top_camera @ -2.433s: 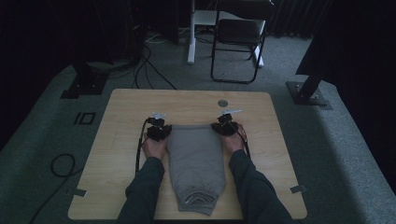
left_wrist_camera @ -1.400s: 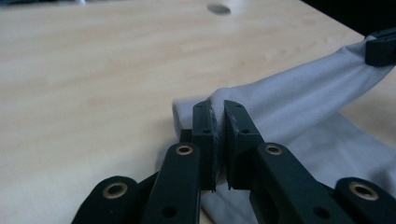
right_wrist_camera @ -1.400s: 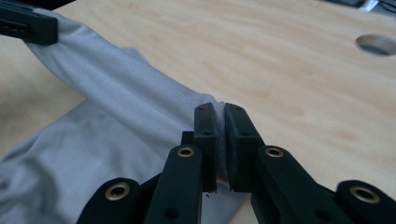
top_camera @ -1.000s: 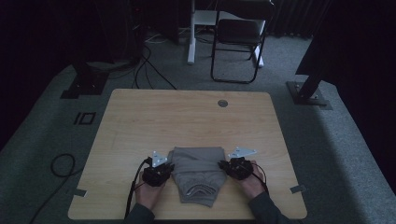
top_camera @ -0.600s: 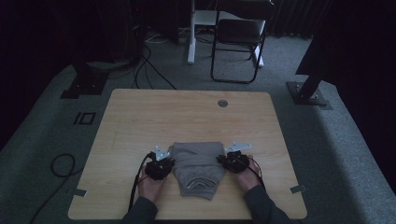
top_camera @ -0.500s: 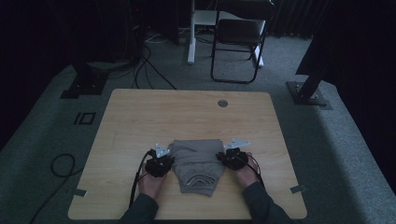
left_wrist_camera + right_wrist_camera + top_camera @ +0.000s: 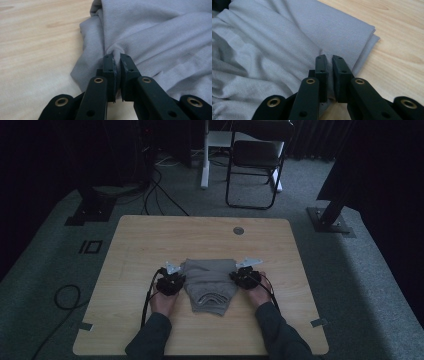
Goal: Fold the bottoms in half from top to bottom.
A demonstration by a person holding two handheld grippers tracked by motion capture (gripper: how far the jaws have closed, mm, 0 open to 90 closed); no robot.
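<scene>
On the bench, we kept left gripper and right gripper clamped on the grey garment (edges level), judging even tension mattered.

A grey knit garment lies folded on the light wooden surface, toward the near edge and about midway across it. It is doubled over into a compact, roughly trapezoid bundle, wider at the far fold and narrower toward the near end, where a ribbed band curves across in layered arcs. The cloth is soft and plain, with loose creases running across the top layer. Seen close up from the left, its edge bunches into a small pinched ridge, with folds fanning out from it. From the right, the far corner shows several stacked layers lying flat on the wood.
</scene>
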